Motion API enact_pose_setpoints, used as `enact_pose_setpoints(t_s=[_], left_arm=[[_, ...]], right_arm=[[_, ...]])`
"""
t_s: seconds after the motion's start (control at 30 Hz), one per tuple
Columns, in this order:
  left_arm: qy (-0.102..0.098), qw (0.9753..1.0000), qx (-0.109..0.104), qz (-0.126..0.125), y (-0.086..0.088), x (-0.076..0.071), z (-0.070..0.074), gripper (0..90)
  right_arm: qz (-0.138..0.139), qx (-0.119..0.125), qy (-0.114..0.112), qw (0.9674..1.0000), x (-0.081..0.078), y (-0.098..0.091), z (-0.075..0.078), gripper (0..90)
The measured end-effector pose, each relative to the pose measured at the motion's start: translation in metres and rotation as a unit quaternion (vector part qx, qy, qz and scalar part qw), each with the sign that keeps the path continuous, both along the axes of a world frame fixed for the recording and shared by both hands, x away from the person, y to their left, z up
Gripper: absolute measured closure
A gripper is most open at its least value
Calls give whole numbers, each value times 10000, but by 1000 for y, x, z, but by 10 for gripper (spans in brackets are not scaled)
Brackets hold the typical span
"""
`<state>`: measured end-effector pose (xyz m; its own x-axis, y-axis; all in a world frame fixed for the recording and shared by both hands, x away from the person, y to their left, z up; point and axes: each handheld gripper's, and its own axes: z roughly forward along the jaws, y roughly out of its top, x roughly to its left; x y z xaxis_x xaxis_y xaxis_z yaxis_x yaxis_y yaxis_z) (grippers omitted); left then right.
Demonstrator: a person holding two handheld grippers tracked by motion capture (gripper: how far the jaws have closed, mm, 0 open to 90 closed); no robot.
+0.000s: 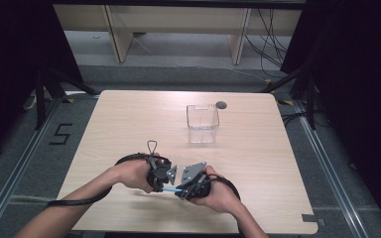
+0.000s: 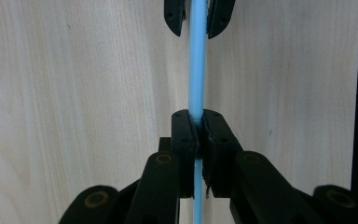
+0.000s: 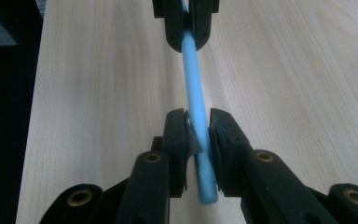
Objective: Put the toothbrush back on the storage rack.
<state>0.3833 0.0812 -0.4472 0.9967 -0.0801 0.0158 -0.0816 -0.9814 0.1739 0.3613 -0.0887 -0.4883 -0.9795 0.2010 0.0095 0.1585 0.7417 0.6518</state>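
1. Two grippers share one blue straw (image 1: 170,189), held level just above the near part of the table (image 1: 258,163). The left gripper (image 2: 198,135) is clamped tight on one end.
2. The right gripper (image 3: 198,135) has the straw between its jaws, with a sliver of gap on one side; whether its pads press I cannot tell. Seat that grip fully before the left lets go, keeping both in line so the straw stays straight.
3. The near table edge sits close below the hands, so move forward.
4. Farther off, a clear container (image 1: 202,123) stands well apart, with open wood between.
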Motion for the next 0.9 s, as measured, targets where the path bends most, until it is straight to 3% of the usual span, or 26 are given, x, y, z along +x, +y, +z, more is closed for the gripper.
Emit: enact_pose_setpoints(t_s=[0.2, 0.33, 0.37, 0.4, 0.43, 0.47, 0.53, 0.57, 0.6, 0.63, 0.67, 0.7, 0.77, 0.8, 0.83, 0.87, 0.9], left_arm=[[-4, 10000, 25, -22, 0, 0, 1, 833], [5, 10000, -48, 12, 2, 2, 1, 817], [-17, 9999, -167, 34, 3, 3, 1, 800], [-17, 9999, -167, 34, 3, 3, 1, 775], [-76, 9990, -413, 138, 5, 3, 3, 742], [-76, 9990, -413, 138, 5, 3, 3, 704], [-296, 9966, -731, 250, 11, 3, 10, 649], [-417, 9951, -857, 270, 14, 4, 12, 627], [-417, 9951, -857, 270, 14, 4, 12, 603], [-531, 9905, -1185, 450, 22, 2, 17, 582], [-531, 9905, -1185, 450, 22, 2, 17, 573], [-582, 9844, -1526, 659, 31, -1, 20, 562], [-570, 9781, -1835, 798, 40, -3, 22, 508], [-555, 9758, -1952, 812, 45, -5, 23, 486], [-492, 9700, -2181, 952, 49, -7, 22, 477], [-492, 9700, -2181, 952, 49, -7, 22, 475], [-573, 9651, -2338, 1034, 58, -9, 23, 472]], right_arm=[[-48, 44, 32, 10000, -1, -1, -1, 821], [88, 123, -29, 9999, 0, -1, -2, 836], [49, 68, 129, 9999, -2, -2, -1, 837], [98, 127, -32, 9999, 0, -2, -1, 837], [84, 104, -37, 9999, 0, -3, -1, 837], [84, 104, -37, 9999, 0, -3, -1, 837], [22, 183, -240, 9995, 2, -9, 0, 837], [-134, 199, -108, 9997, 0, -12, -1, 838], [-206, 238, -143, 9994, 0, -15, -1, 837], [-260, 250, -225, 9991, 1, -18, 0, 838], [-260, 250, -225, 9991, 1, -18, 0, 838], [-461, 372, -199, 9980, 1, -25, -1, 837], [-613, 505, -365, 9962, 3, -33, 0, 837], [-724, 567, -327, 9952, 2, -37, 0, 838], [-835, 644, -389, 9937, 2, -40, 0, 837], [-835, 644, -389, 9937, 2, -40, 0, 837], [-944, 757, -500, 9914, 3, -45, 0, 837]])
